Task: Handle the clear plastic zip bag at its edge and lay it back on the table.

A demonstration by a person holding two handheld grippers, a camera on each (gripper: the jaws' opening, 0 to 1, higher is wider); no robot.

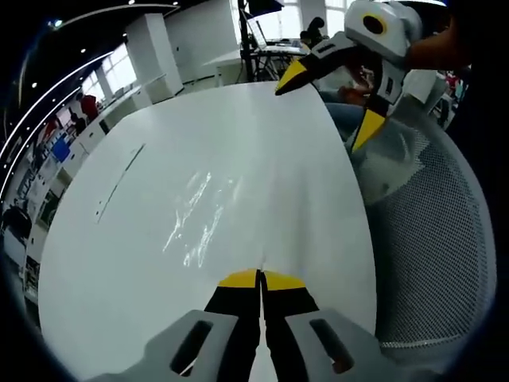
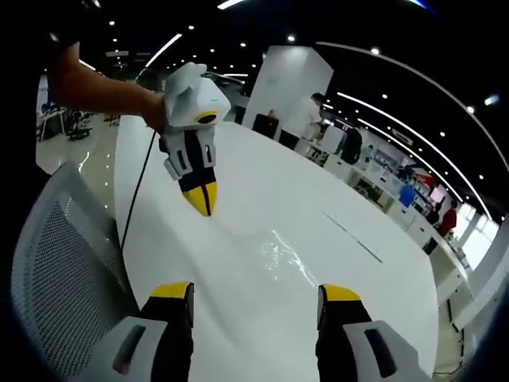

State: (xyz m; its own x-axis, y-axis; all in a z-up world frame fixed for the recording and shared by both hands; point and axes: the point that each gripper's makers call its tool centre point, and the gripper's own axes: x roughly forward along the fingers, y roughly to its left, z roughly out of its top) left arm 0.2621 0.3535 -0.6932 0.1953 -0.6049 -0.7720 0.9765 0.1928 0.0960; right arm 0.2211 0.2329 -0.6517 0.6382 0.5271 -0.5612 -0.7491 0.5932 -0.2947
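The clear plastic zip bag (image 1: pixel 199 219) lies flat on the white tabletop (image 1: pixel 262 135), near the middle, and it shows mostly as pale glints and wrinkles; in the right gripper view it is the shiny patch (image 2: pixel 280 256) just ahead of the spread tips. I judge it to be very light, thin and limp, so it will fold and hang when it is lifted, and its smooth film may slide between the pads. Because it lies flat against the surface, the best place to hold it looks to be one edge, probably the stiffer zip strip, though I cannot tell which side has the zip. The left hand-held gripper (image 1: pixel 261 279) has its jaws pressed together with nothing between them, just beside the near side of the bag. The right hand-held gripper (image 2: pixel 256 293) is spread open and holds nothing. A grey mesh chair (image 1: pixel 445 231) stands beside the tabletop.
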